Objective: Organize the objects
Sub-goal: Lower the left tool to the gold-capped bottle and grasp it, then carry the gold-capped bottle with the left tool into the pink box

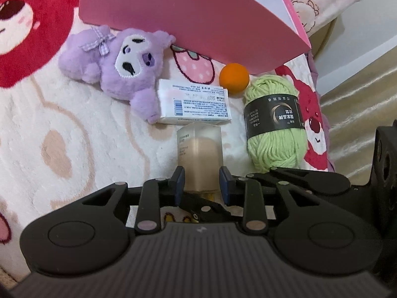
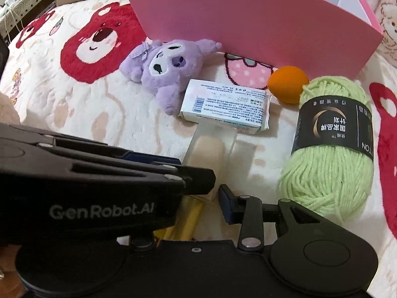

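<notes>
A clear bottle of beige liquid (image 1: 199, 156) lies on the plush blanket (image 1: 74, 129), its gold cap toward me. My left gripper (image 1: 201, 173) has a blue pad on each side of the bottle's lower end, close to or touching it. The bottle also shows in the right wrist view (image 2: 211, 149). The left gripper's body (image 2: 99, 173) covers my right gripper's left finger, so only the right fingertip (image 2: 227, 198) shows, beside the bottle's cap. Beyond lie a white box (image 1: 196, 104), a purple plush toy (image 1: 119, 64), an orange sponge (image 1: 234, 79) and green yarn (image 1: 275, 121).
A pink open box (image 1: 198, 17) stands at the back, touching the plush toy and the sponge. The blanket's right edge (image 1: 320, 114) drops off beside the yarn. The right wrist view shows the pink box (image 2: 248, 24) and the yarn (image 2: 330, 154) close on my right.
</notes>
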Tool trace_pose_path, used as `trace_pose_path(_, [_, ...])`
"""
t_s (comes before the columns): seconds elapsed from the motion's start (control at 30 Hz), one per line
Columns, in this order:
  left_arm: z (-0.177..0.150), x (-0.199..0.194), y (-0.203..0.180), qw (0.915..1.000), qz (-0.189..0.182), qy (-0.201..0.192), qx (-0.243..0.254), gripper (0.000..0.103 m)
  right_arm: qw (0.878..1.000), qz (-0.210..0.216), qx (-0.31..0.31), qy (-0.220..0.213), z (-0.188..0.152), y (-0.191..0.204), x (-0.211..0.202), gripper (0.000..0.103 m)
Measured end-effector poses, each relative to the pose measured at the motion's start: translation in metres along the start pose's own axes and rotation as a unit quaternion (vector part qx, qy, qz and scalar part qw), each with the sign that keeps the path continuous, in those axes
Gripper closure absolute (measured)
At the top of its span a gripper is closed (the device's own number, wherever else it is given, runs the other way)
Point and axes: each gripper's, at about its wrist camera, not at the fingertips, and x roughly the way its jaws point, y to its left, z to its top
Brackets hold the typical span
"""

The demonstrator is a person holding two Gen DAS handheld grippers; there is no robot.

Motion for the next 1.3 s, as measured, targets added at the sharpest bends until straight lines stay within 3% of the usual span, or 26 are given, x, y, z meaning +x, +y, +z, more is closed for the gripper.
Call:
trace_pose_path(0.4, [-0.006, -0.019, -0.008, 0.9998, -0.001, 0.000, 0.022, 0.074, 1.000, -0.004, -0.013, -0.022, -0.008, 0.010, -0.016, 0.060])
trace_pose_path(0.57, [-0.010, -0.045, -0.026, 0.9966, 0.019, -0.028, 0.075, 0.074, 0.998, -0.005, -0.009, -0.061, -0.011, 0.020, -0.036, 0.061])
trace_pose_path(0.87, [-0.006, -0.089, -0.045, 0.9876, 0.015, -0.082, 0.133, 0.074, 0.988, -0.022, -0.005, -0.151, -0.011, 0.036, -0.075, 0.061])
trace_pose_path(1.07, [0.017, -0.116, -0.067, 0.9816, 0.017, -0.099, 0.162, 0.074, 0.981, -0.029, -0.012, -0.192, 0.005, 0.038, -0.104, 0.061])
trace_pose_path(1.3, [0.064, -0.139, -0.081, 0.9761, 0.018, -0.130, 0.173, 0.074, 0.973, -0.013, 0.004, -0.229, 0.052, 0.025, -0.129, 0.062])
